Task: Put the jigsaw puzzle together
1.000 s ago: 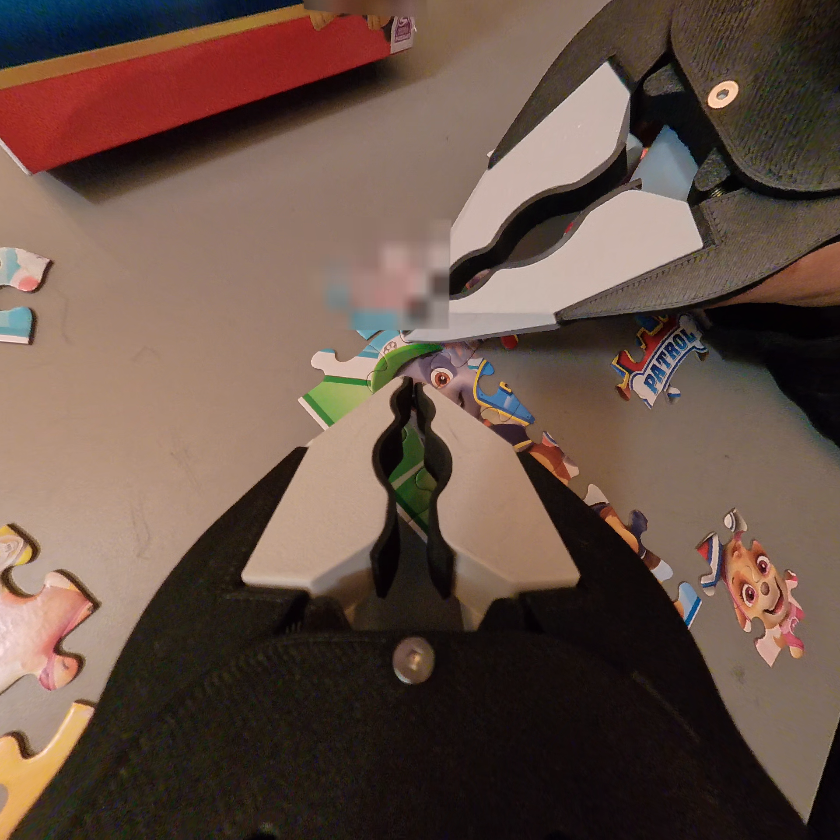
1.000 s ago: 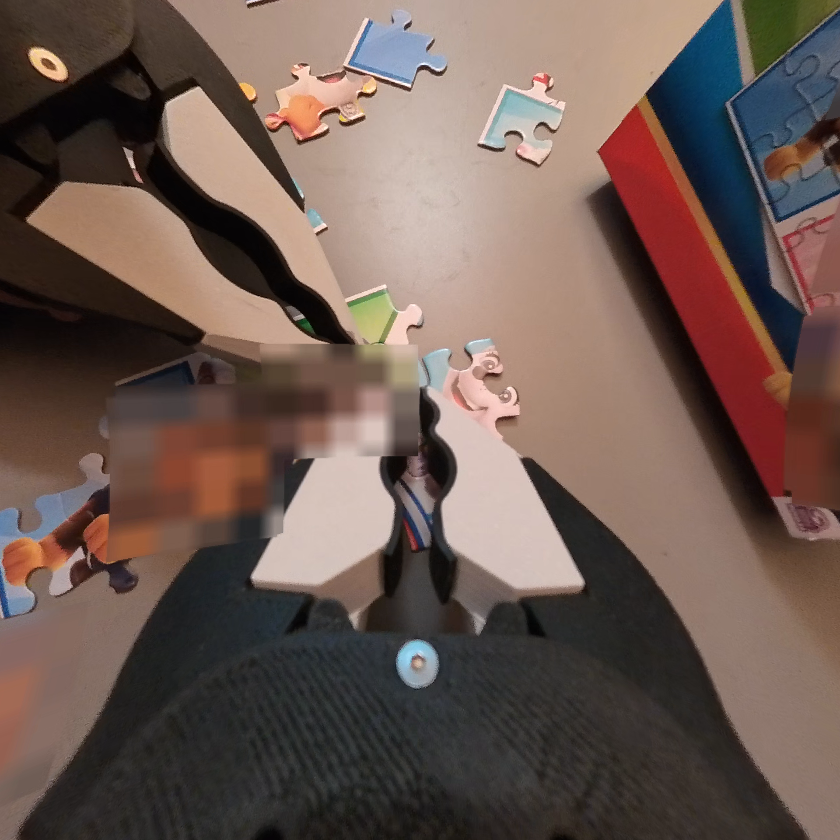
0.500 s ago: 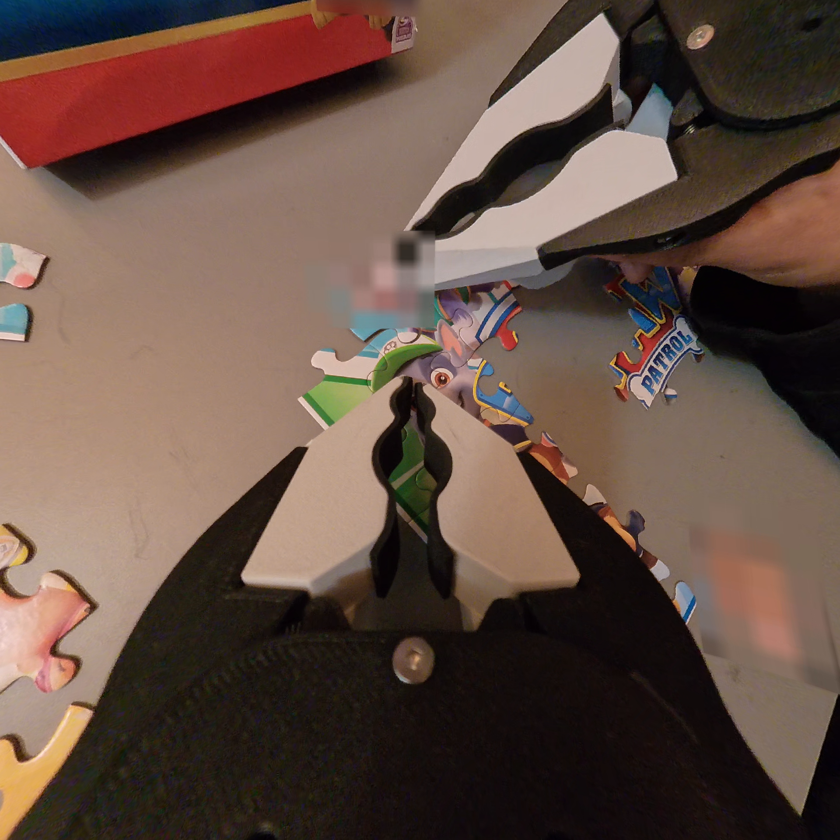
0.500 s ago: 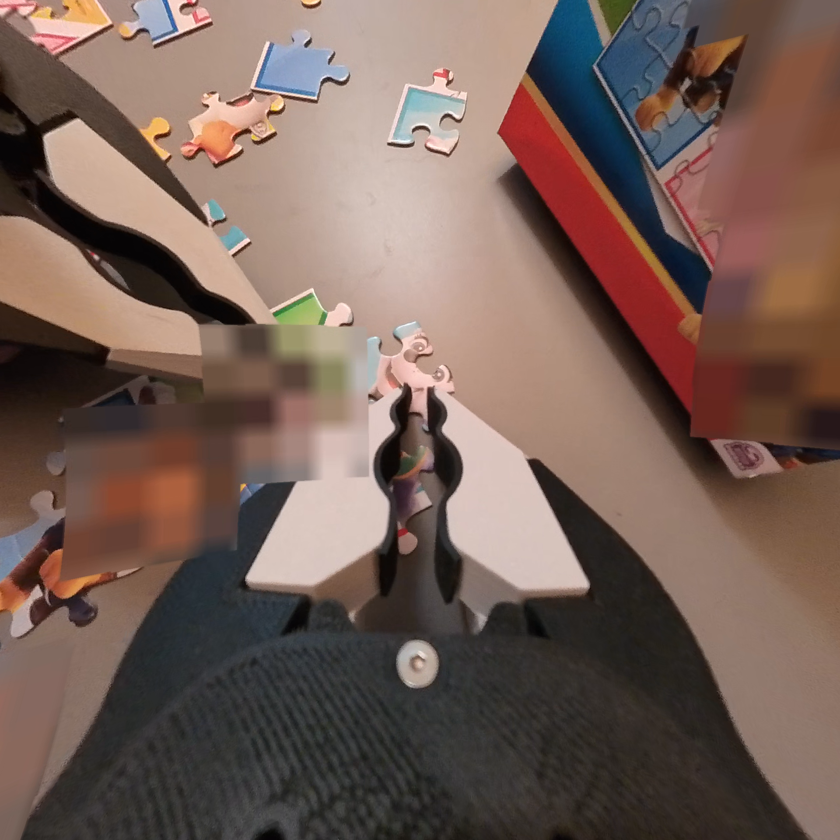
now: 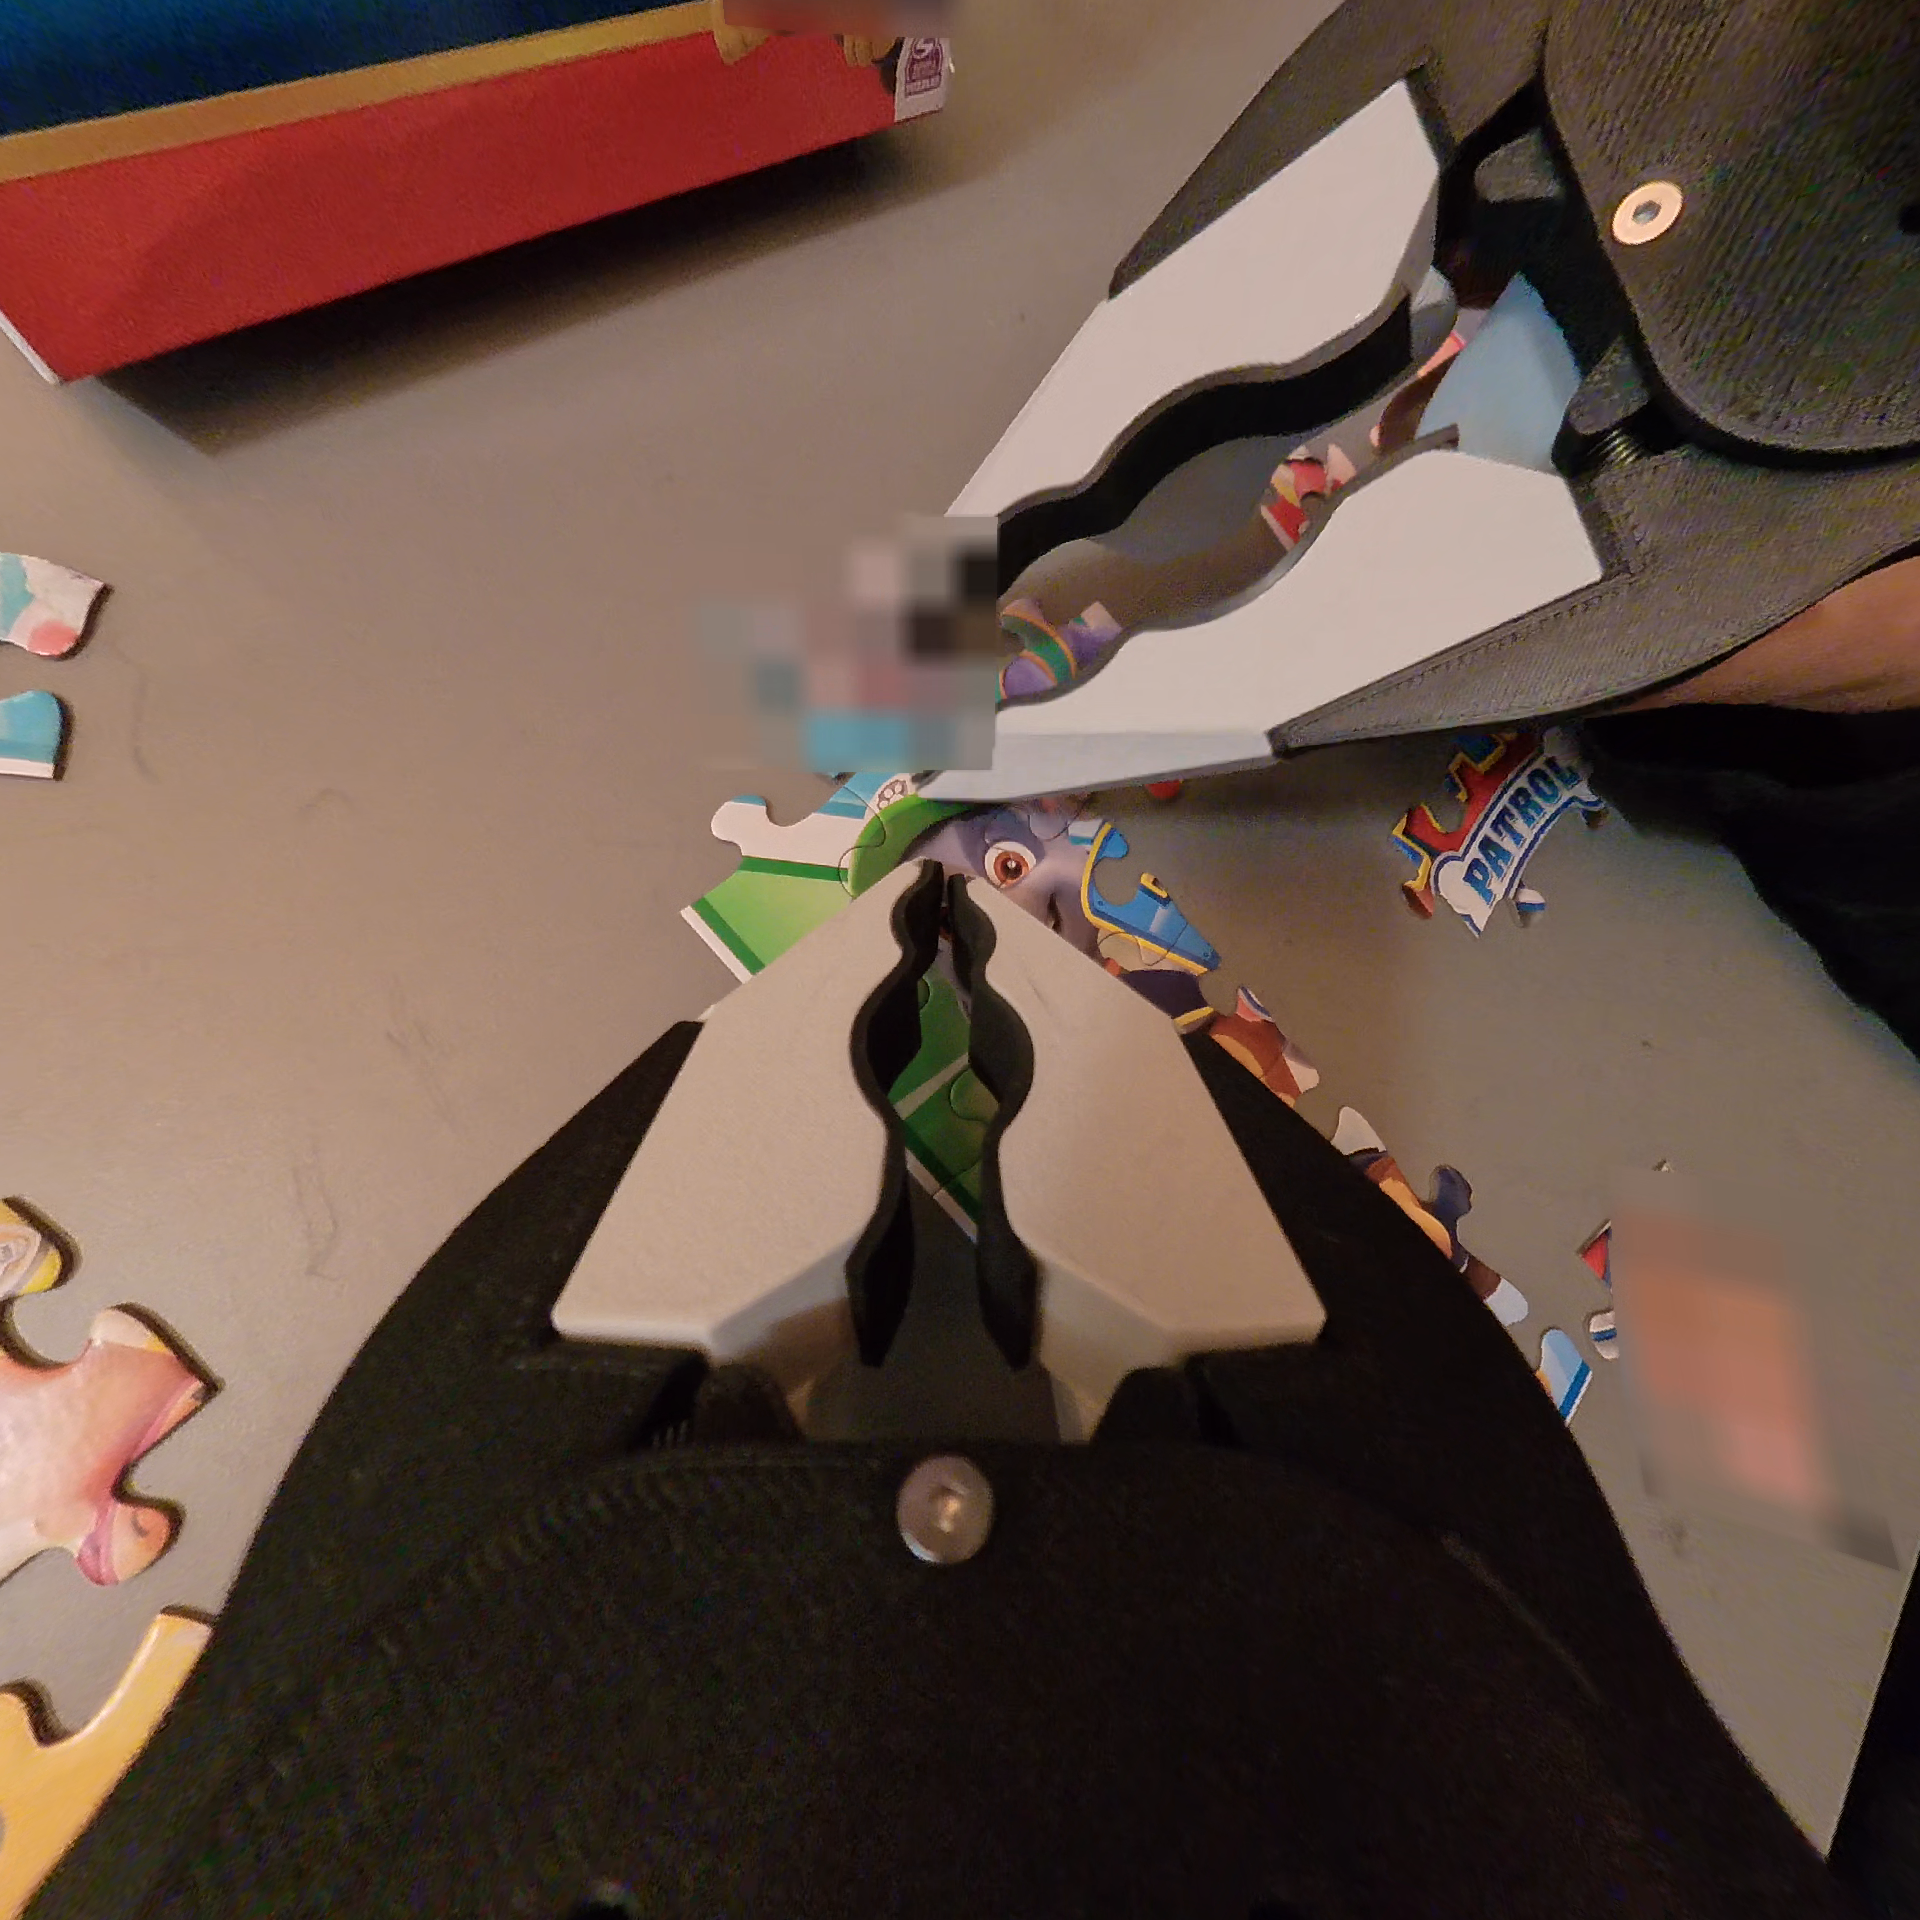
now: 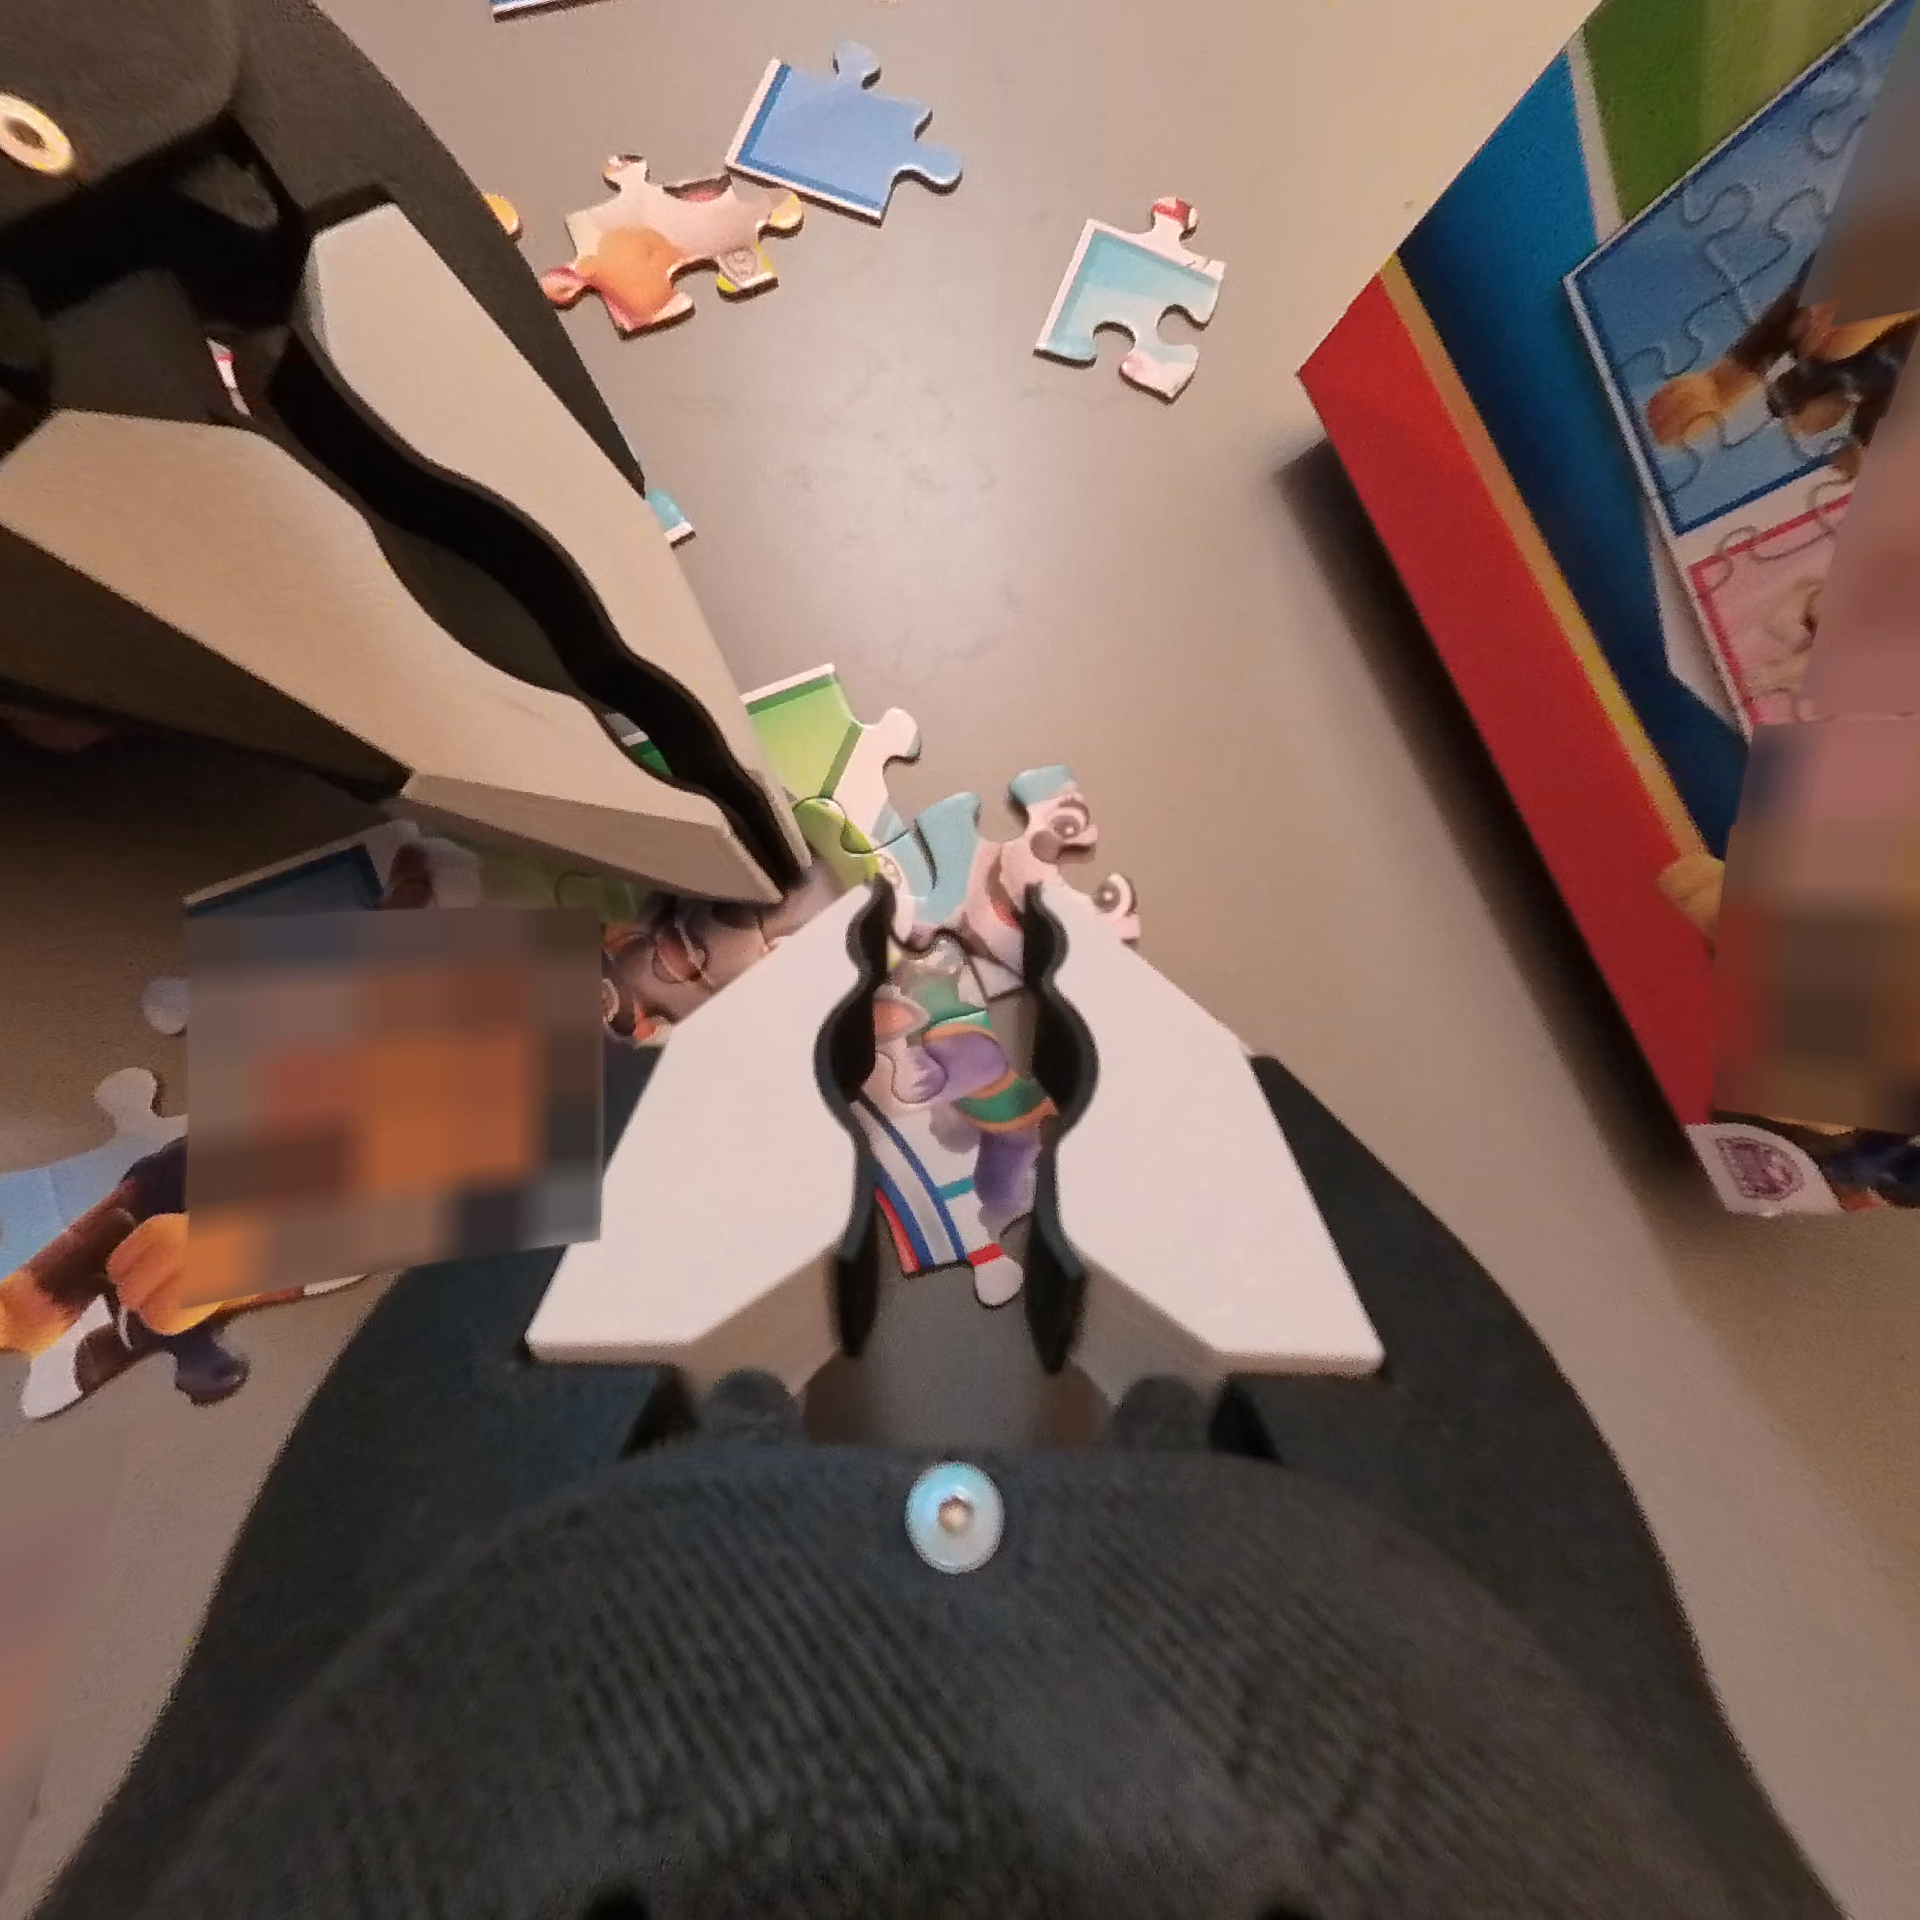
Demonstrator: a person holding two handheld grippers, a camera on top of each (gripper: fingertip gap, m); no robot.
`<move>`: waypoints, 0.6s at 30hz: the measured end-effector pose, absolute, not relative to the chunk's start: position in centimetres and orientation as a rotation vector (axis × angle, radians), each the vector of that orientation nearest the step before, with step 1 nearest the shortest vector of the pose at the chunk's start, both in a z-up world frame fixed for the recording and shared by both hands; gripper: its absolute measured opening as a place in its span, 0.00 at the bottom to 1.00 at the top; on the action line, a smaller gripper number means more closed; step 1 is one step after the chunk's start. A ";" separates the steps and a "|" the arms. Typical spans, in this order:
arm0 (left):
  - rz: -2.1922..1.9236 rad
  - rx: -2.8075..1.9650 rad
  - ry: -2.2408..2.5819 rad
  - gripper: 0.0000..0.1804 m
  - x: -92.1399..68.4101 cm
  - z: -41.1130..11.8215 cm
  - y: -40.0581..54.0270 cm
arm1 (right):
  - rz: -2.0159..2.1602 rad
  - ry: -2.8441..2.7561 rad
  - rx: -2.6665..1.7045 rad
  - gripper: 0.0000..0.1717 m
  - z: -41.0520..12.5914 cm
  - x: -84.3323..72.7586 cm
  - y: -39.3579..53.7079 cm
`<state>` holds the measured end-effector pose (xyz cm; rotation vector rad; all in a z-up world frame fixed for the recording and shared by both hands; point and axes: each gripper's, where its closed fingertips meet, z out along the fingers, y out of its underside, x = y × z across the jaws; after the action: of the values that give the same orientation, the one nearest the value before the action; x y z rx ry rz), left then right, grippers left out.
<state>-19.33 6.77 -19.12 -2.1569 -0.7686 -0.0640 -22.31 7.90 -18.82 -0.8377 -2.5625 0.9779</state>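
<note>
Left wrist view shows my left gripper with its fingertips pressed together and nothing between them, its tips low over the green part of the joined puzzle section lying on the grey table. My right gripper has its fingers spread apart; between them lies a puzzle piece with a purple and green figure, flat on the table, and neither pad presses on it. Just past my right fingertips sits a pale pink and teal piece, touching the joined section. The two grippers point toward each other, their tips close together over that section. A red and blue puzzle box stands to the right of my right gripper. Loose pieces lie farther off: a blue one, a light blue one, and a lettered logo piece.
</note>
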 end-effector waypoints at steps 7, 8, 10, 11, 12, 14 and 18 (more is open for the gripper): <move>-0.066 -2.156 -0.769 0.00 -19.3 -19.1 6.8 | 1.008 -2.598 -0.819 0.07 -18.9 -21.8 7.9; -0.067 -2.156 -0.770 0.00 -19.3 -19.1 6.8 | 1.006 -2.601 -0.817 0.06 -18.9 -21.7 7.9; -0.066 -2.156 -0.769 0.00 -19.3 -19.1 6.8 | 0.999 -2.607 -0.815 0.06 -18.9 -21.6 7.9; -0.066 -2.156 -0.769 0.00 -19.3 -19.1 6.8 | 0.996 -2.606 -0.814 0.06 -18.9 -21.6 7.8; -0.067 -2.156 -0.769 0.00 -19.3 -19.1 6.8 | 0.999 -2.598 -0.809 0.07 -18.7 -21.7 7.7; -0.068 -2.155 -0.770 0.00 -19.3 -19.1 6.8 | 1.028 -2.573 -0.805 0.06 -18.3 -21.9 7.4; -0.069 -2.155 -0.770 0.00 -19.3 -19.1 6.8 | 1.008 -2.555 -0.858 0.04 -18.5 -22.3 7.7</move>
<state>-19.34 6.77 -19.08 -2.1553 -0.7701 -0.0687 -22.33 7.73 -18.53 -0.8579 -2.5548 1.0077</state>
